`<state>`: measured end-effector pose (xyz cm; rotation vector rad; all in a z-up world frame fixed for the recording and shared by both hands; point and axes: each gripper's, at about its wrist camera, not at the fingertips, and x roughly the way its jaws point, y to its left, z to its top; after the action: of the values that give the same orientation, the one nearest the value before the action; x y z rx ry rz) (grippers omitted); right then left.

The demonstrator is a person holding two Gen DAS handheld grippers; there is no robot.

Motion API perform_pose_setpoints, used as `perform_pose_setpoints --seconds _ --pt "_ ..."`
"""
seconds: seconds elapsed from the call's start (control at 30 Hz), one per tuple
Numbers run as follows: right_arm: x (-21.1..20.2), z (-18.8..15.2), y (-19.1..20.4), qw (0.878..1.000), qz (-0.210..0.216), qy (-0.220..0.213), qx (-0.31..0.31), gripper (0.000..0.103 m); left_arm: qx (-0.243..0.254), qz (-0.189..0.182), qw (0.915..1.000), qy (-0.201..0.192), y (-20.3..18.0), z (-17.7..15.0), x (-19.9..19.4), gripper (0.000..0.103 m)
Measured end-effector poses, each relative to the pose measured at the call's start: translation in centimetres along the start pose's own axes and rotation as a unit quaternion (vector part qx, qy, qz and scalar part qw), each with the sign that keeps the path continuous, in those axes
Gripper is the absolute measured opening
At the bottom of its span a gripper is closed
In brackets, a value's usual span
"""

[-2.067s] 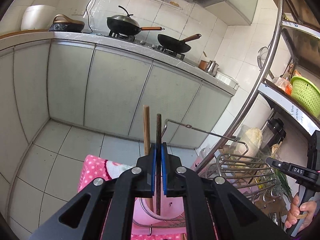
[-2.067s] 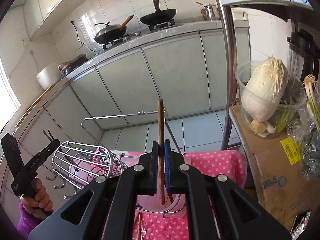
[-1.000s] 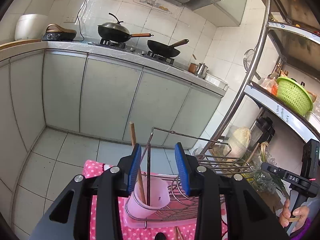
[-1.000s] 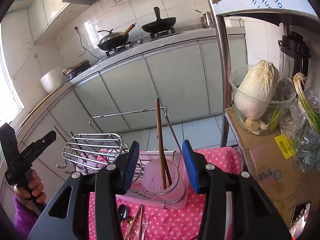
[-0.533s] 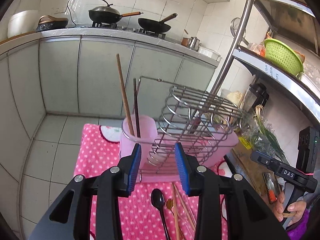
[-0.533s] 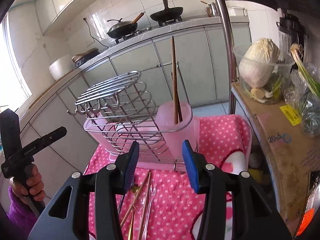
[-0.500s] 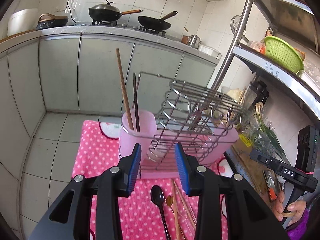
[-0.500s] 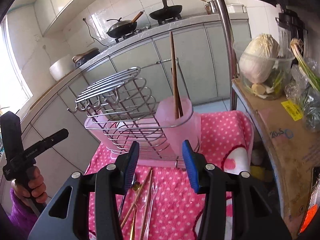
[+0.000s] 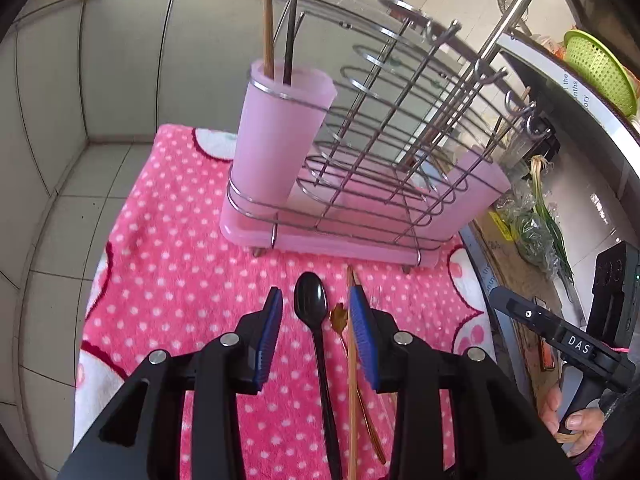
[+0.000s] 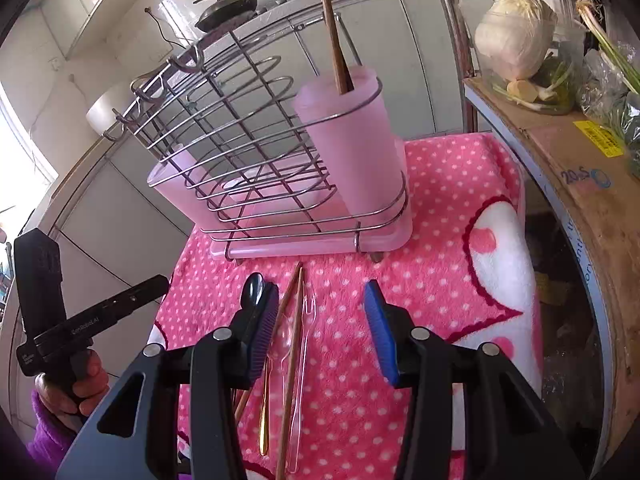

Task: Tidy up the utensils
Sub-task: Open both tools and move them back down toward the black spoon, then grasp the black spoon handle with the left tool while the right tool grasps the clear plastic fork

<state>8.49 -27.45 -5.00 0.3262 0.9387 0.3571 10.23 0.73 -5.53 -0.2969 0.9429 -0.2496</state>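
A wire rack with a pink tray [image 9: 320,236] [image 10: 312,246] stands on a pink dotted towel [image 9: 168,264] [image 10: 448,280]. Its pink cup [image 9: 276,136] [image 10: 348,140] holds two chopsticks [image 9: 268,20] [image 10: 332,28]. In front lie a black spoon [image 9: 316,320] [image 10: 254,288], a wooden chopstick [image 9: 352,380] [image 10: 292,344], a gold utensil [image 9: 340,320] [image 10: 264,416] and a clear plastic fork [image 10: 306,320]. My left gripper [image 9: 316,312] is open over the spoon. My right gripper [image 10: 322,316] is open over the chopstick and fork.
Grey kitchen cabinets and a counter with pans [image 10: 228,4] stand behind. A metal shelf to the right holds a cabbage [image 10: 516,36], green onions [image 9: 548,216] and a cardboard box [image 10: 580,168]. A green basket [image 9: 596,64] sits higher up.
Both grippers opened and let the chopsticks drop into the pink cup, then drew back and came down low over the utensils lying on the towel.
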Motion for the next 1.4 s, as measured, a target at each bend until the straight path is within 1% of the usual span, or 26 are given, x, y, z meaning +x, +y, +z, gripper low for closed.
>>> perform_pose_setpoints --seconds 0.13,0.23,0.3,0.4,0.47,0.5,0.6,0.83,0.9,0.93,0.97,1.07,1.2,1.3,1.4 --pt "1.1 -0.6 -0.2 1.000 0.005 0.017 0.010 0.045 -0.014 0.006 0.9989 0.044 0.4 -0.8 2.2 0.034" --pt "2.0 -1.3 -0.4 0.999 0.020 0.032 0.021 0.045 -0.045 -0.008 0.9962 0.075 1.0 -1.2 3.5 0.034" --pt "2.5 -1.7 -0.4 0.999 0.024 0.041 0.023 0.045 -0.055 -0.009 0.9946 0.088 1.2 -1.3 4.1 0.033" --pt "3.1 -2.0 -0.6 0.997 0.035 0.053 0.031 0.045 -0.056 0.001 0.9925 0.108 1.0 -1.3 5.1 0.031" --pt "3.3 -2.1 -0.7 0.997 0.044 0.059 0.038 0.045 -0.064 -0.002 0.9905 0.122 0.9 -1.2 5.9 0.031" --pt "3.4 -2.2 -0.9 0.996 0.049 0.062 0.042 0.045 -0.067 -0.003 0.9894 0.129 0.9 -1.2 6.4 0.028" --pt "3.6 -2.2 -1.1 0.996 0.050 0.065 0.047 0.045 -0.061 0.002 0.9880 0.141 0.4 -1.1 7.5 0.027" --pt "3.8 -2.1 -1.2 0.995 0.048 0.070 0.047 0.045 -0.040 0.031 0.9839 0.171 -0.8 -1.1 10.5 0.025" --pt "4.0 -2.1 -1.3 0.995 0.048 0.074 0.050 0.045 -0.038 0.036 0.9841 0.169 -1.1 -1.1 11.1 0.023" --pt "4.1 -2.1 -1.4 0.994 0.049 0.077 0.052 0.045 -0.035 0.038 0.9844 0.168 -1.2 -1.0 11.3 0.016" --pt "4.3 -2.1 -1.5 0.994 0.050 0.080 0.055 0.045 -0.033 0.042 0.9847 0.166 -1.3 -1.0 11.4 0.012" --pt "4.8 -2.1 -1.6 0.993 0.052 0.091 0.062 0.045 -0.040 0.038 0.9856 0.160 -1.0 -1.2 11.3 0.010" --pt "5.8 -1.4 -1.1 0.992 0.051 0.099 0.059 0.045 -0.053 0.029 0.9875 0.146 0.7 -1.4 9.1 0.009" --pt "7.3 -0.5 -0.7 0.992 0.053 0.102 0.059 0.045 -0.059 0.024 0.9888 0.135 1.7 -1.6 7.7 0.009" --pt "8.9 0.3 0.2 0.993 0.039 0.106 0.039 0.045 -0.058 0.027 0.9895 0.130 2.6 -1.8 6.8 0.009"
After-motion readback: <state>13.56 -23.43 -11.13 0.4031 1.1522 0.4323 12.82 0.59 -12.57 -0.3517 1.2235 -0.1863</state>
